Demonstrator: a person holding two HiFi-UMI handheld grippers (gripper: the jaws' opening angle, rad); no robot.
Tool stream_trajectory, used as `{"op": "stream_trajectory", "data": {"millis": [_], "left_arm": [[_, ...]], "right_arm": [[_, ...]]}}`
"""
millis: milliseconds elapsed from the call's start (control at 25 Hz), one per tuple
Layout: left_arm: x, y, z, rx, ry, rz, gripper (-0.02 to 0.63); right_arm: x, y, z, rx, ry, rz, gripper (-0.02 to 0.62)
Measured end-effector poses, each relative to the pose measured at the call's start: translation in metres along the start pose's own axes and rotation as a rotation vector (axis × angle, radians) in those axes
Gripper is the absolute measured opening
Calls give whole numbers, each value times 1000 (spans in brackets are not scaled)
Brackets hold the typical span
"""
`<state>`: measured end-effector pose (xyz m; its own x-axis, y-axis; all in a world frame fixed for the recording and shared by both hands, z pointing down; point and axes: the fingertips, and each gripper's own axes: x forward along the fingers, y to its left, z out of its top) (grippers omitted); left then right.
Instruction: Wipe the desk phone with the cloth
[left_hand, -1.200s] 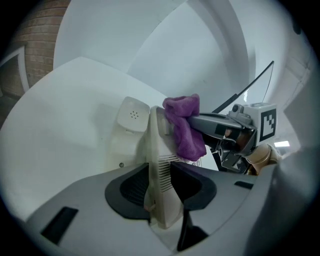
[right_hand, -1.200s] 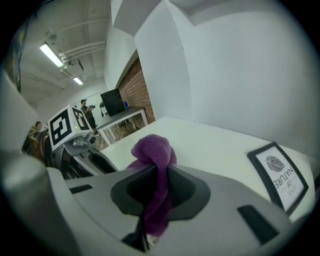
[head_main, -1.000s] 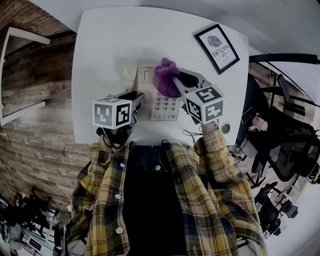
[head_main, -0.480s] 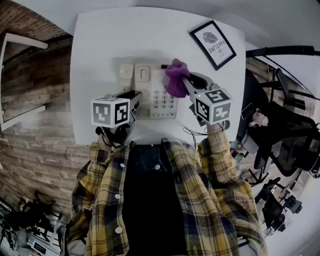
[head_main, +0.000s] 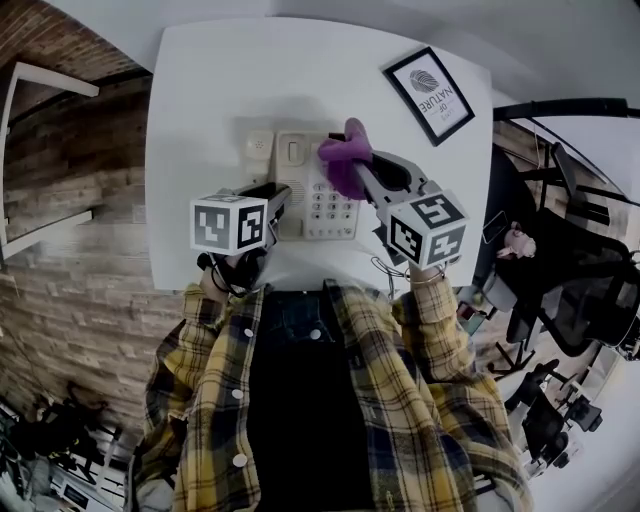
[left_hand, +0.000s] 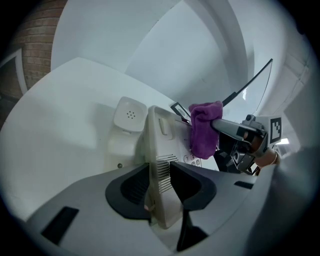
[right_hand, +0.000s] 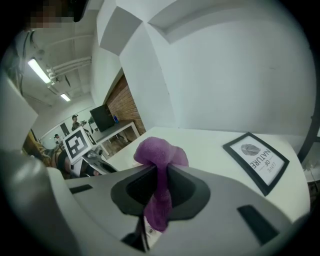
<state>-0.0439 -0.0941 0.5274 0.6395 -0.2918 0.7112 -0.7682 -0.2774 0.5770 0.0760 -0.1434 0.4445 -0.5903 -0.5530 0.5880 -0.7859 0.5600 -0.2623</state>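
My left gripper (left_hand: 161, 172), jaws clamped on the desk phone (head_main: 320, 205), steadies it on the counter (head_main: 200, 100) while my right gripper (right_hand: 161, 172), jaws pinching the purple cloth (right_hand: 160, 150), is at its upper right; wiping looks partway, much left.

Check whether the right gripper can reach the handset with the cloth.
Probably yes: the handset lies uncovered, left of the cloth in the right gripper; the left gripper clamps the desk phone's near edge, clear of that path.
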Motion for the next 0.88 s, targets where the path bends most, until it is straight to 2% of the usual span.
{"op": "stream_trajectory", "data": {"millis": [200, 400, 640, 880], "left_arm": [[1, 0, -3, -5, 2, -2, 137], [1, -1, -1, -3, -3, -11, 137], [0, -2, 0, -1, -1, -14, 137], [0, -1, -1, 1, 1, -13, 137]], "right_arm": [[17, 55, 22, -27, -41, 144, 60], [42, 90, 15, -37, -1, 241, 60], [67, 96, -22, -35, 121, 247, 60], [74, 94, -30, -30, 159, 230, 60]]}}
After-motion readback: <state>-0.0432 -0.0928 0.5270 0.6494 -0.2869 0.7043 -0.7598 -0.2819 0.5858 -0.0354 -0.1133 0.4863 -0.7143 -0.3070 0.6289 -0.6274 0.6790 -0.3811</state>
